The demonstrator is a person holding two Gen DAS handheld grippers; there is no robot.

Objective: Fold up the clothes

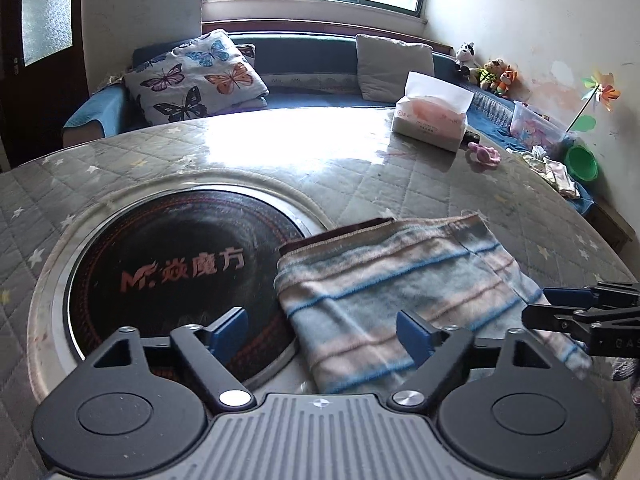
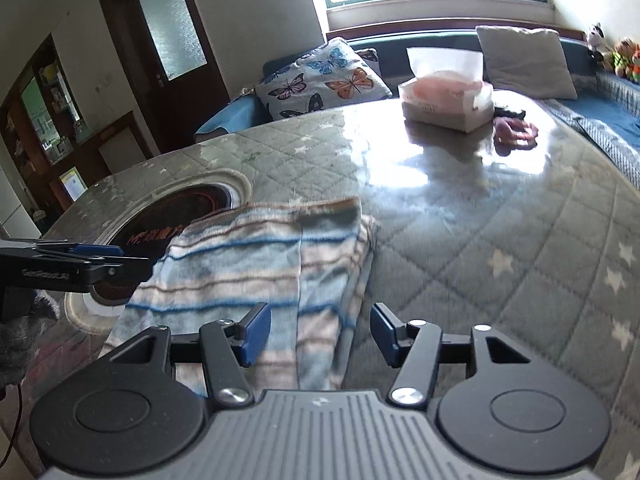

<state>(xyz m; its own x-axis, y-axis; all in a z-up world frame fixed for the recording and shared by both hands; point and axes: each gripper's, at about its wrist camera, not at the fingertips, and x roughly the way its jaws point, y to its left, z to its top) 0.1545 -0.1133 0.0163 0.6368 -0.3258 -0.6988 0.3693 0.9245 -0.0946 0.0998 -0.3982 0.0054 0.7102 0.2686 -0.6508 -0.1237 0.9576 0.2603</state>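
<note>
I see a round table under a grey quilted, star-printed cover with a glossy clear sheet (image 1: 400, 184) filling both views. Set into it is a black circular glass cooktop with red lettering (image 1: 180, 268). A folded fleece cloth striped in blue, pink and white (image 1: 384, 292) lies flat on the table, its left edge overlapping the cooktop's rim. My left gripper (image 1: 322, 334) has its blue-padded jaws spread wide, empty, over the cloth's near left corner. My right gripper (image 2: 320, 334) is also spread apart and holds nothing, straddling the cloth's near right edge. Behind, a white-and-pink soft tissue pack (image 2: 446, 100) stands at the table's far side, with a small pink toy (image 2: 516, 130) just beside it.
</note>
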